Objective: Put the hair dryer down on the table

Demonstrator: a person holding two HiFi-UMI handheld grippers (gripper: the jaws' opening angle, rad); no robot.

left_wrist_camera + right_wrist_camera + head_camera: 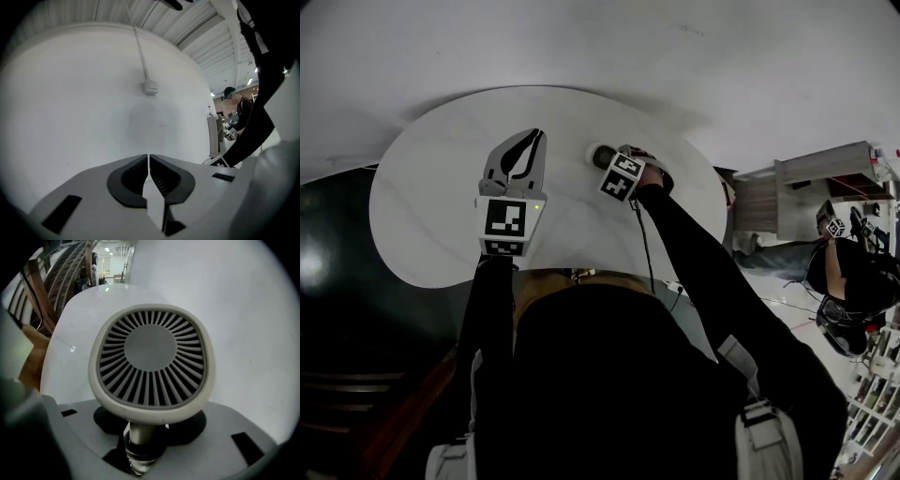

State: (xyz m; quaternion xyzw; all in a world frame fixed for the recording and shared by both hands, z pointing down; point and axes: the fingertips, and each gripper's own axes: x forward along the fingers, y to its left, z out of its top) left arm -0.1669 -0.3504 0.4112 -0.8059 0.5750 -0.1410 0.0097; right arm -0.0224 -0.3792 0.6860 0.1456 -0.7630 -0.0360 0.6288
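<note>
The hair dryer [152, 359] faces the right gripper view with its grey slatted grille in a cream rim. Its handle [139, 439] runs down between the jaws of my right gripper [140, 448], which is shut on it. In the head view the right gripper [614, 164] points steeply down over the far part of the round white table [431, 197], and the hair dryer [600, 155] shows just beyond its marker cube. Whether the dryer touches the tabletop I cannot tell. My left gripper [539, 136] hovers over the table's middle, shut with nothing in it [148, 157].
A white wall [93, 108] with a cable duct and small box [150, 86] rises right behind the table. A wooden cabinet [802, 192] and another person [848, 272] are at the right. Wooden rails [40, 287] stand beyond the table's edge.
</note>
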